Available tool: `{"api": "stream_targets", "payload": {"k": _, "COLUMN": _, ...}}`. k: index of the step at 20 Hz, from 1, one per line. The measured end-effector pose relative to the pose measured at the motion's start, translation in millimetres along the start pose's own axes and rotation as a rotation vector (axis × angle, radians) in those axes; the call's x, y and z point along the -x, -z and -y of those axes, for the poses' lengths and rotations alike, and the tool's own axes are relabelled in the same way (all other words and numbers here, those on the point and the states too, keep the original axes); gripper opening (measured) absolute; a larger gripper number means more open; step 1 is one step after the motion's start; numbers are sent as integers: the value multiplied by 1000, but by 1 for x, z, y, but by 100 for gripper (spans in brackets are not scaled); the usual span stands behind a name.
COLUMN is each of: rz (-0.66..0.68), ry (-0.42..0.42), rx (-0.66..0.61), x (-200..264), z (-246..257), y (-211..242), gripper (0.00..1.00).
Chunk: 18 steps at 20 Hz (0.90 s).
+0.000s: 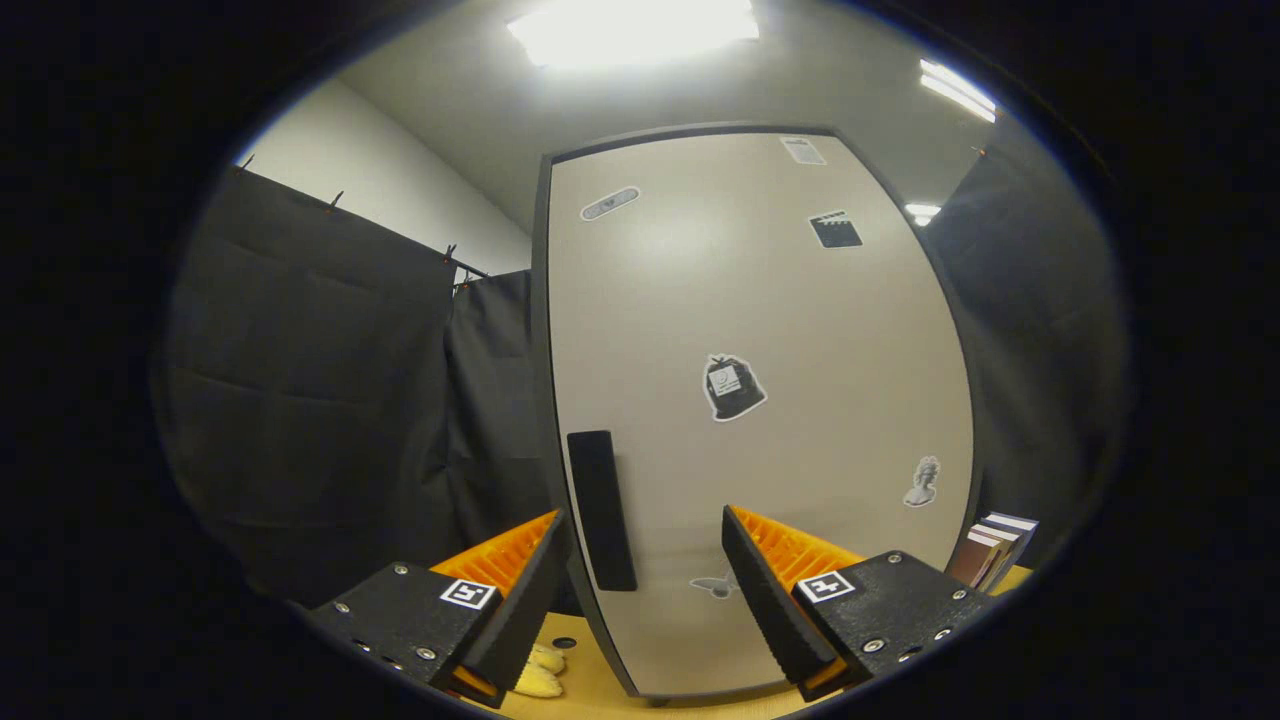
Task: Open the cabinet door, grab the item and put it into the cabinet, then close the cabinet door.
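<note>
Cabinet door [760,400], shut, stands just ahead of the spread hand-held gripper [640,580].

Black cloth [310,400] hangs in loose folds along one side, held by small clips [335,200] at its top edge, and another dark drape [1040,330] closes off the other side. Above the cloth rises a plain pale wall [370,170] that meets a grey ceiling [480,90]. A broad ceiling light panel [635,30] glares overhead (bright enough to wash out its own outline), with narrower strip lights [957,90] further off. Low down lies a light wooden tabletop [590,690], and a few books [995,550] stand at its far end.
</note>
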<state>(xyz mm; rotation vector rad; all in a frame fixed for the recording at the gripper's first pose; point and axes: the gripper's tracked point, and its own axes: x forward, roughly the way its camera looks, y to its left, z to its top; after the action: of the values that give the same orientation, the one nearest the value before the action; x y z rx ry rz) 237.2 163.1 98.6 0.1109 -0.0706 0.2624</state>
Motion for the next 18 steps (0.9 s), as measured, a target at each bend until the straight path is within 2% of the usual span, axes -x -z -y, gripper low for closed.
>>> {"api": "stream_targets", "payload": {"k": 5, "rz": -52, "ry": -29, "rx": 21, "x": -36, "z": -22, "y": 15, "gripper": 87}}
{"api": "stream_targets", "payload": {"k": 9, "rz": -113, "ry": -33, "rx": 65, "x": -55, "z": -33, "y": 32, "gripper": 75}}
{"api": "stream_targets", "payload": {"k": 11, "rz": -119, "ry": 11, "rx": 95, "x": -62, "z": -25, "y": 35, "gripper": 64}}
{"api": "stream_targets", "payload": {"k": 12, "rz": -114, "ry": 44, "rx": 107, "x": -63, "z": -19, "y": 34, "gripper": 54}}
{"api": "stream_targets", "payload": {"k": 13, "rz": -121, "ry": 41, "rx": 98, "x": -57, "z": -22, "y": 32, "gripper": 46}}
{"api": "stream_targets", "payload": {"k": 14, "rz": -130, "ry": 35, "rx": 97, "x": -64, "z": -21, "y": 35, "gripper": 35}}
{"api": "stream_targets", "payload": {"k": 18, "rz": -172, "ry": 15, "rx": 98, "x": -59, "z": -21, "y": 37, "gripper": 22}}
